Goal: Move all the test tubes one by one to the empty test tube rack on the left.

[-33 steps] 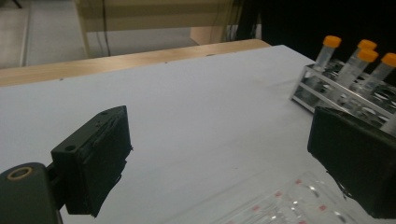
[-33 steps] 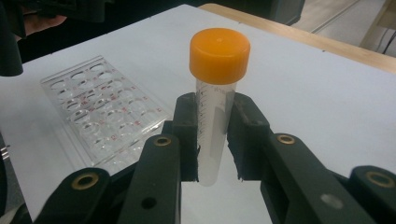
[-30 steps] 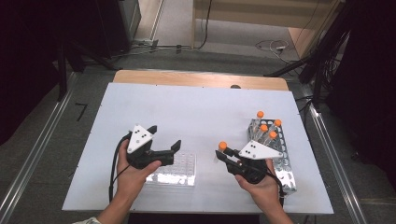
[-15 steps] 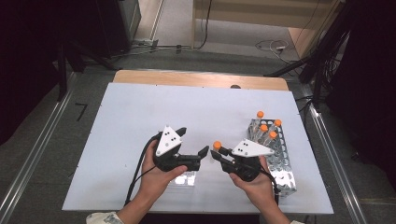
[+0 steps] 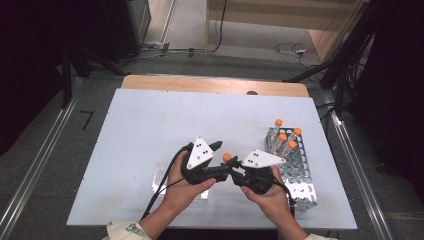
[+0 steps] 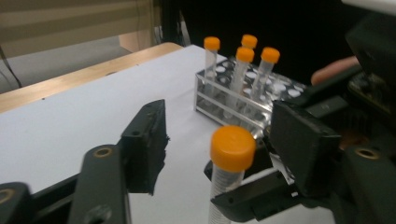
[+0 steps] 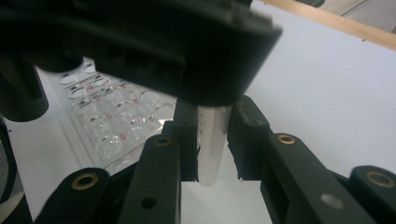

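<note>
The orange-capped tube [image 6: 229, 168] stands upright between the two hands, above the front middle of the counter [image 5: 150, 125]. The right tongs [image 7: 212, 144] clamp it low on its clear body, jaws pressed against both sides.

A second ago the left tongs [image 6: 219, 135] hung wide open over the clear rack [image 5: 162, 175] at the left; they have since slid across to the tube and their jaws have just been closing, now about half open with the tube's cap between them but, as the left gripper view shows, not yet touching it. This looks like a hand-over, or a grip on the cap to twist it, about to begin; the right tongs hold the tube as before.

Counted: five tubes in all, one held and four standing in the metal rack [image 5: 295, 165] at the right. Two racks, the clear one showing no tubes. Two tongs, two hands.
</note>
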Demonstrator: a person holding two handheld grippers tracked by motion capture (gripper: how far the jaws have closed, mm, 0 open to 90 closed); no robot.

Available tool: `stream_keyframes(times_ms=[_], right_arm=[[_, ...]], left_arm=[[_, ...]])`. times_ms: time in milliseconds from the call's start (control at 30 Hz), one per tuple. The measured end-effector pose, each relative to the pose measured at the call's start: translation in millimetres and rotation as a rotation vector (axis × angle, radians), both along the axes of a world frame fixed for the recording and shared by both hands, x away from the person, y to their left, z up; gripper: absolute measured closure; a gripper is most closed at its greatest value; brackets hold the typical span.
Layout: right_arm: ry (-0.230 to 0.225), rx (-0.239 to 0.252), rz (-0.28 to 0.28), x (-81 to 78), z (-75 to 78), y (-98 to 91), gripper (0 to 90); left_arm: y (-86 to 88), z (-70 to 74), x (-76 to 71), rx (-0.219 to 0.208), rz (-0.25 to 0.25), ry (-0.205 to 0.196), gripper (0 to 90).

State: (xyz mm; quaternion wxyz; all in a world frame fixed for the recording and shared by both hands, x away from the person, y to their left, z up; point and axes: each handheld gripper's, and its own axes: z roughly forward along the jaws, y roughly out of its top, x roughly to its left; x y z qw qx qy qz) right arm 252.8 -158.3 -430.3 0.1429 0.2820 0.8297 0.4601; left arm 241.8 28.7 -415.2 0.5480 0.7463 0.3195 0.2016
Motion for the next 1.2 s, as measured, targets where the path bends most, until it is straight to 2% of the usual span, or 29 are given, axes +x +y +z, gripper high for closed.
stream_keyframes(times_ms=[133, 233, 333, 567, 667, 733, 867, 1000, 1100, 1200], right_arm=[[-0.004, 0.011, -0.003, 0.6, -0.5, -1.6, 71.9], [-0.006, 0.004, -0.007, -1.1, -1.6, -2.6, 71.9], [-0.004, 0.014, -0.008, -1.3, -0.1, -3.8, 71.9], [-0.005, 0.024, -0.007, -2.8, 0.8, -3.1, 71.9], [0.001, 0.028, -0.006, -2.7, 0.4, -3.3, 71.3], [0.004, 0.036, -0.001, -3.4, -0.6, -3.0, 65.8], [0.014, 0.062, -0.002, -2.2, -1.4, -3.6, 48.7], [0.014, 0.094, -0.048, -0.7, -0.6, -9.2, 30.4], [0.024, 0.134, -0.077, 0.5, 0.5, -16.3, 24.2], [0.008, 0.144, -0.097, 0.1, 1.8, -21.1, 21.4]], left_arm=[[-2.3, -3.6, 0.3, 0.014, -0.01, -0.019, 49.2], [-3.2, -6.9, -1.0, -0.001, -0.035, -0.019, 59.7], [-2.1, -5.9, -1.5, -0.012, -0.025, -0.033, 66.7], [-1.6, -5.7, -4.4, -0.016, -0.029, -0.047, 71.3], [-0.2, -6.3, -3.0, -0.036, -0.034, -0.026, 71.5], [0.8, -6.0, -2.6, -0.029, -0.031, -0.031, 71.6], [6.7, -1.7, -0.9, -0.063, -0.022, -0.026, 71.8], [13.3, 1.8, 0.8, -0.088, -0.016, -0.016, 71.7], [22.6, 8.8, 0.6, -0.126, -0.012, -0.011, 71.8], [28.9, 15.4, -0.6, -0.135, 0.0, -0.018, 71.8]])
